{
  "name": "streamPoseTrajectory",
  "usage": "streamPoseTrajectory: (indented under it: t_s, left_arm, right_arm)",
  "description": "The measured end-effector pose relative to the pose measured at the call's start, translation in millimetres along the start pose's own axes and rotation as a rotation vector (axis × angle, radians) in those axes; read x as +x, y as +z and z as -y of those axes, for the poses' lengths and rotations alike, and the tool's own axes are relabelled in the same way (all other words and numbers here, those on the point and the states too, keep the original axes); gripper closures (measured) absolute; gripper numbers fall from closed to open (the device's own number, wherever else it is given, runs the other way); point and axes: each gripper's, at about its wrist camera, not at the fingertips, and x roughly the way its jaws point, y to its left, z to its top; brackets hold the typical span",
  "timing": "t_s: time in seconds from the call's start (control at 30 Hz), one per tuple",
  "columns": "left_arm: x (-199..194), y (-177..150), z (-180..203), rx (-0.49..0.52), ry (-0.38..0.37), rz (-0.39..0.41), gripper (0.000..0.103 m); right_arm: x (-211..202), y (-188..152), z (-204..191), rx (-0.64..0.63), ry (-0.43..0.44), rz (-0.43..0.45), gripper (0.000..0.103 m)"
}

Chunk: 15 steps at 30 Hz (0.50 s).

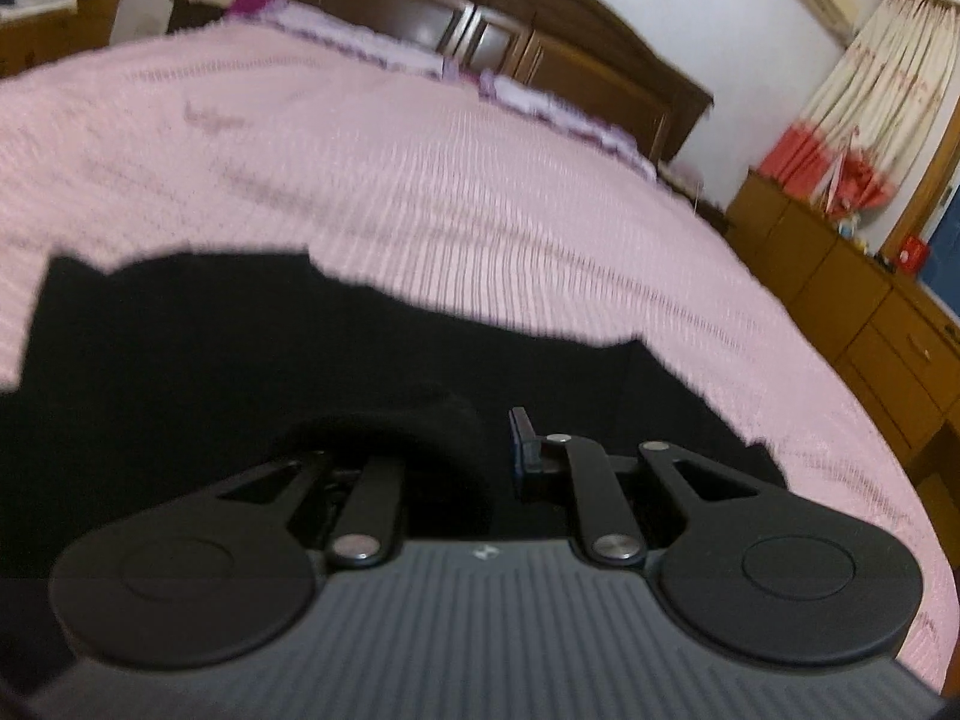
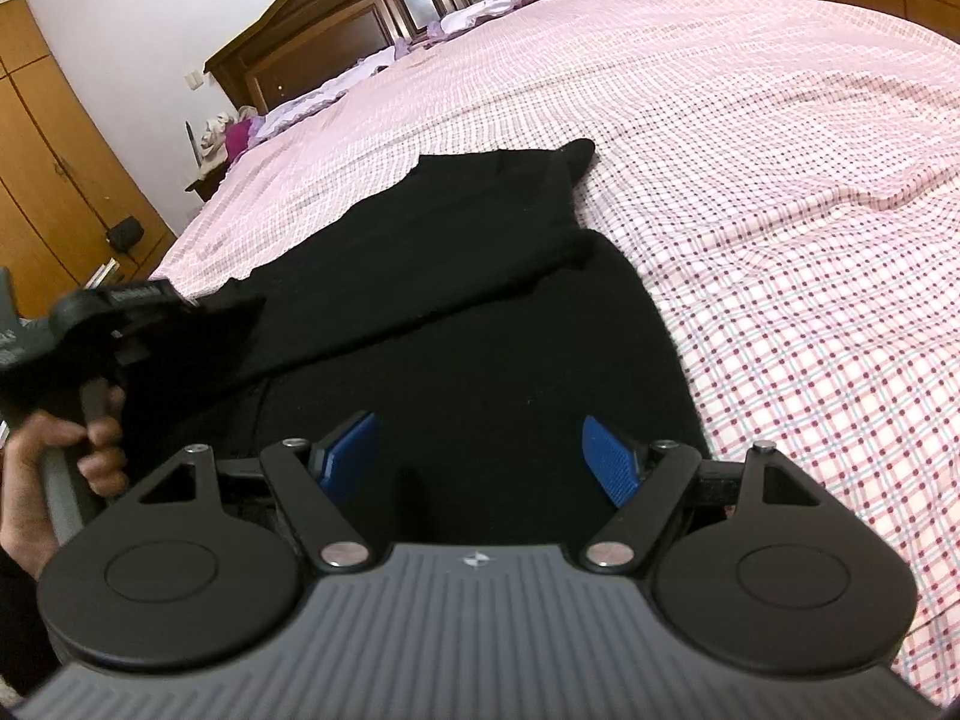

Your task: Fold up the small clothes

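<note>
Left wrist view: left claw [image 1: 480,450] is clamped on a soft bunched fold of the black garment [image 1: 240,336], matte knit, lying on the pink checked bed [image 1: 420,180].

Right wrist view: right claw [image 2: 480,456] is spread wide, ribbed blue pads [image 2: 609,459] over the flat garment [image 2: 480,348].

Black garment [image 2: 480,324]: matt knit-look cloth, soft, no sheen. Bedspread [image 2: 780,192]: woven checked cloth, pink/white, slightly crinkled. Headboard [image 2: 336,30]: dark wood, glossy varnish. Right gripper [image 2: 480,456]: matt black plastic arms, bright metal pivot pins, ribbed grey body; blue pads [image 2: 606,456] w/ fine-textured rubbery face. Wardrobe [image 2: 54,168]: light wood, smooth satin.
</note>
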Motion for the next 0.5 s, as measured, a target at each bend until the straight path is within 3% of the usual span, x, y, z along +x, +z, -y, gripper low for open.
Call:
streamPoseTrajectory:
  t_s: [0.17,0.33,0.5]
  left_arm:
    - [10,-15,-7,-0.063,0.031,-0.065,0.083]
    - [-2,-15,1,-0.028,0.021,-0.087,0.066]
    - [-29,-15,11,0.024,0.042,-0.099,0.065]
  right_arm:
    - [1,-3,1,-0.001,0.004,0.003,0.022]
    - [0,-5,1,0.001,0.005,0.007,0.022]
    - [-1,-5,0,0.000,-0.001,0.008,0.022]
